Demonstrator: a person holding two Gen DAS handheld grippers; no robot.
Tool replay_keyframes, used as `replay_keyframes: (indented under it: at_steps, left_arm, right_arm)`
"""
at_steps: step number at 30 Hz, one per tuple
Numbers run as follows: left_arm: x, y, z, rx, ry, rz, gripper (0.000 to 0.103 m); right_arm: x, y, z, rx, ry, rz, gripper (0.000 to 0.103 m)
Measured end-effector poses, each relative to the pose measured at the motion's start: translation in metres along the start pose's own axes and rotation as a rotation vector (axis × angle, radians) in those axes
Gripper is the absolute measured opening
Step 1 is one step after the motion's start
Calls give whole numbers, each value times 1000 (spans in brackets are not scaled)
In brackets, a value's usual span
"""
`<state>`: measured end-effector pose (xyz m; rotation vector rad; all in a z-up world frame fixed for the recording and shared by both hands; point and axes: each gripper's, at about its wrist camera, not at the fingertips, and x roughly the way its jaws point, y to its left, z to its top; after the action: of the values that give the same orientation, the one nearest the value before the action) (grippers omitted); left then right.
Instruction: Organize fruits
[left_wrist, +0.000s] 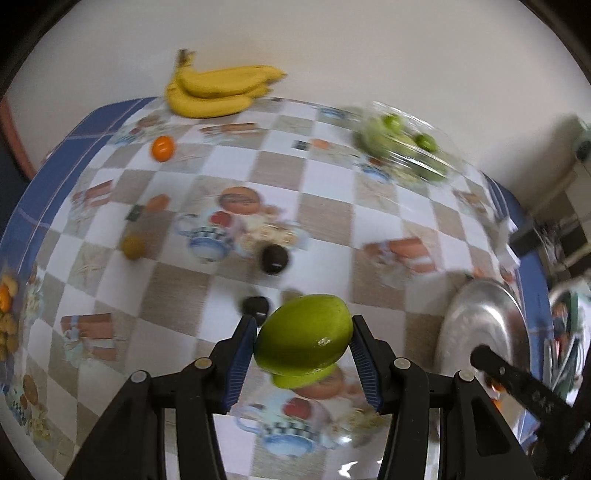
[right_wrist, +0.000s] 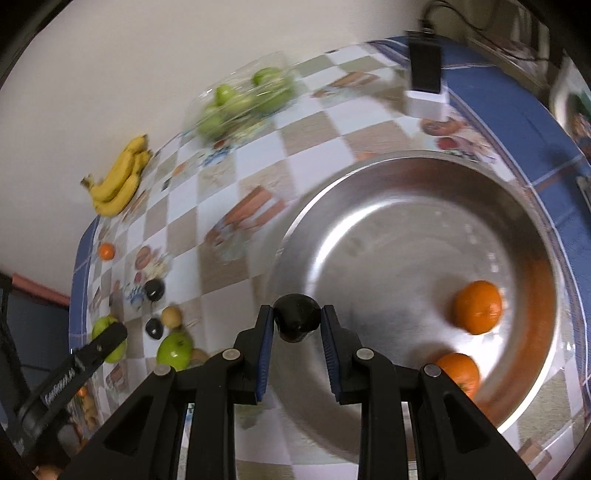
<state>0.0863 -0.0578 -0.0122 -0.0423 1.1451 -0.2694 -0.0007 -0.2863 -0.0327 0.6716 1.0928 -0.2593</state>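
**Fruits carried toward the metal bowl, one in each gripper**

Fruits are the business here, and two of them are off the worktop (left_wrist: 229, 158) at once. The left gripper (left_wrist: 303, 343) has its jaws clamped on a green apple (left_wrist: 303, 338), gripped across its widest part so the round skin cannot roll out. The apple hangs above the checked cloth, with the metal bowl (left_wrist: 484, 321) off to its right. The right gripper (right_wrist: 297, 325) has its jaws nearly together, pinching a small dark fruit (right_wrist: 296, 317), possibly a plum, though blur makes that unsure. It hangs just over the near rim of the bowl, which suggests the drop is close.

Two oranges (right_wrist: 477, 306) already lie in the bowl against its far wall, so the bowl looks like the collecting place. Loose fruit waits on the cloth: another orange (left_wrist: 163, 148), two more dark fruits (left_wrist: 274, 259), a small yellowish fruit (left_wrist: 132, 246) and a second green apple (right_wrist: 174, 349). A bunch of bananas (left_wrist: 218, 90) sits at the far edge by the wall, and a clear pack of green apples (left_wrist: 402, 146) lies near it.

Both grippers point steeply down, which suits lowering a fruit gently. My guess is the task is roughly a third done.
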Motion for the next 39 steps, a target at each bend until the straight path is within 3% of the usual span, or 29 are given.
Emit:
replay_keyframes:
  at_steps: [9, 23, 39]
  left_arm:
    - [-6, -67, -17, 171, 3, -82, 54]
    - [16, -149, -49, 422, 8, -150, 55]
    - [64, -167, -53, 441, 62, -155, 55]
  right_arm:
    - [-13, -45, 8, 94, -31, -39, 27]
    - [-21, -63, 14, 138, -64, -42, 27]
    - [-17, -70, 13, 159, -53, -34, 27]
